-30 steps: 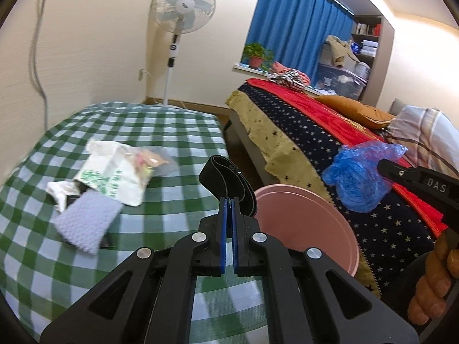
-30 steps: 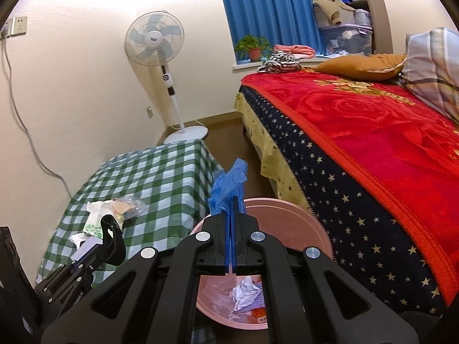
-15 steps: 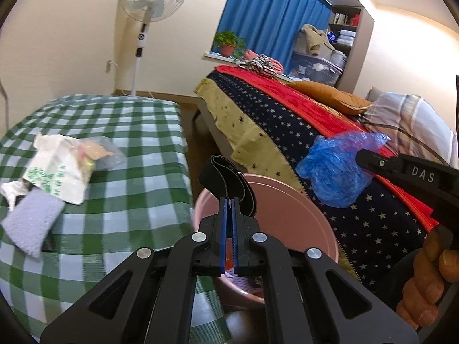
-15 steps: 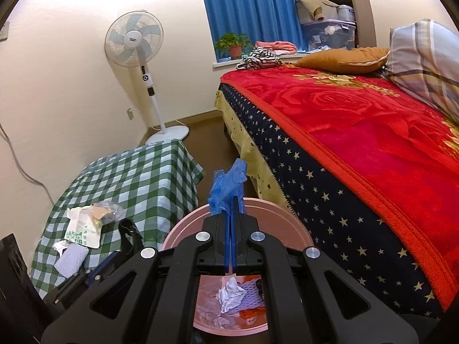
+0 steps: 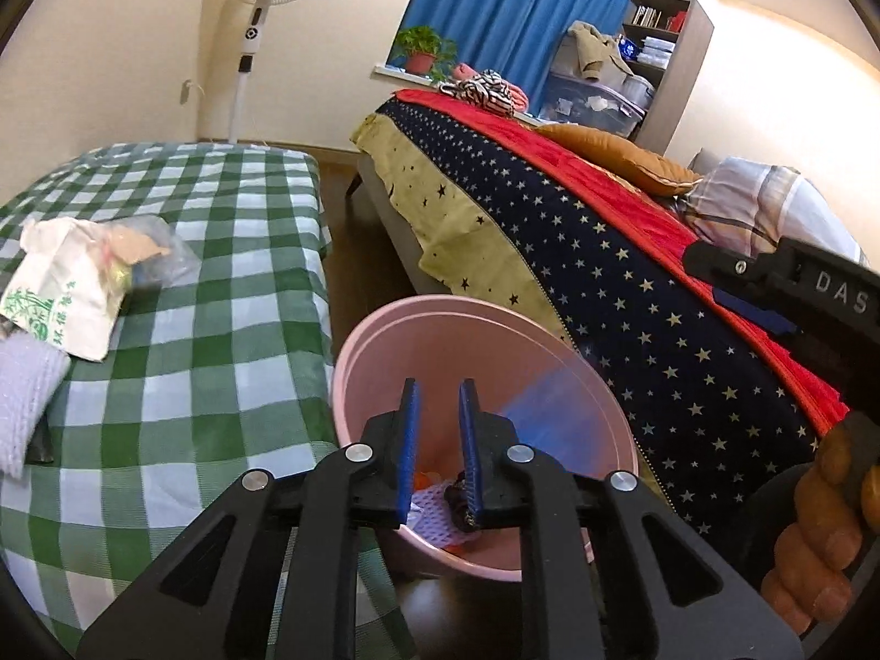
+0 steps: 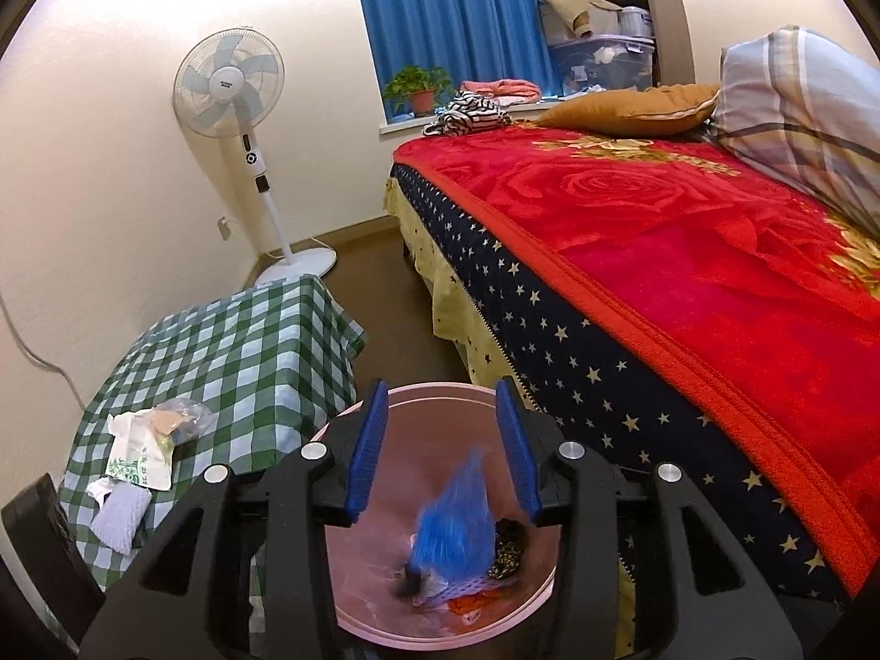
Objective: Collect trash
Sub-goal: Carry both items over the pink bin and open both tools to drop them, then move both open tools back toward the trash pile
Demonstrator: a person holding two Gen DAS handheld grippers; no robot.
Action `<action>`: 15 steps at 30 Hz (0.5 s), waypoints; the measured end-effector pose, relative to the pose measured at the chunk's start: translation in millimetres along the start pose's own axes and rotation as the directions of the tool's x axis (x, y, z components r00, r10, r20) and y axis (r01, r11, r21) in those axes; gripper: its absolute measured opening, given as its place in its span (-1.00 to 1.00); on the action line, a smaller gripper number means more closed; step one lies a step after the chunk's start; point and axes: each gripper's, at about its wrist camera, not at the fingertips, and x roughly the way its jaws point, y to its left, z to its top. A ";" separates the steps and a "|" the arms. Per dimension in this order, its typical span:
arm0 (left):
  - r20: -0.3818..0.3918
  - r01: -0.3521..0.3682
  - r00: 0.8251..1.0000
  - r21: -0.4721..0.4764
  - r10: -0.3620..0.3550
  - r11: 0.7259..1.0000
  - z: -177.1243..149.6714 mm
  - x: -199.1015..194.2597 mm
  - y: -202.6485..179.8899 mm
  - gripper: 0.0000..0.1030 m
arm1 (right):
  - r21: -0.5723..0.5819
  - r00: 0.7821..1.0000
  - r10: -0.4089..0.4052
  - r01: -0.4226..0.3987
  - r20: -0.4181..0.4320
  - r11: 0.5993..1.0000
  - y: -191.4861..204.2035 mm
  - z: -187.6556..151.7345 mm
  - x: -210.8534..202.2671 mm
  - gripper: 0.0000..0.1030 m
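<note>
Your right gripper, jaws just opened wide above the pink bin at lower centre, lets the blue plastic bag fall inside, while your left gripper, narrowly parted and just opening, holds nothing over that bin.

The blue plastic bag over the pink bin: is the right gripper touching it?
Apart. The right wrist view shows the blue plastic bag, blurred, below the right gripper, clear of both fingers.

Warm, bright indoor light; ceiling glow upper right; strong fisheye edges; blue bag motion-blurred.
</note>
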 end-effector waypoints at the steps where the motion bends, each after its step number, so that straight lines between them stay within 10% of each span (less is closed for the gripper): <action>1: 0.004 -0.002 1.000 0.000 0.002 1.000 0.6 -1.5 0.4 -0.71 | -0.002 1.000 0.002 -0.002 0.001 1.000 0.7 -0.3 -0.1 -0.18; 15: 0.089 -0.093 0.991 -0.045 0.097 0.995 9.4 -46.8 30.4 -0.71 | -0.064 0.995 0.096 -0.093 0.032 0.994 26.3 -10.8 -15.7 -0.18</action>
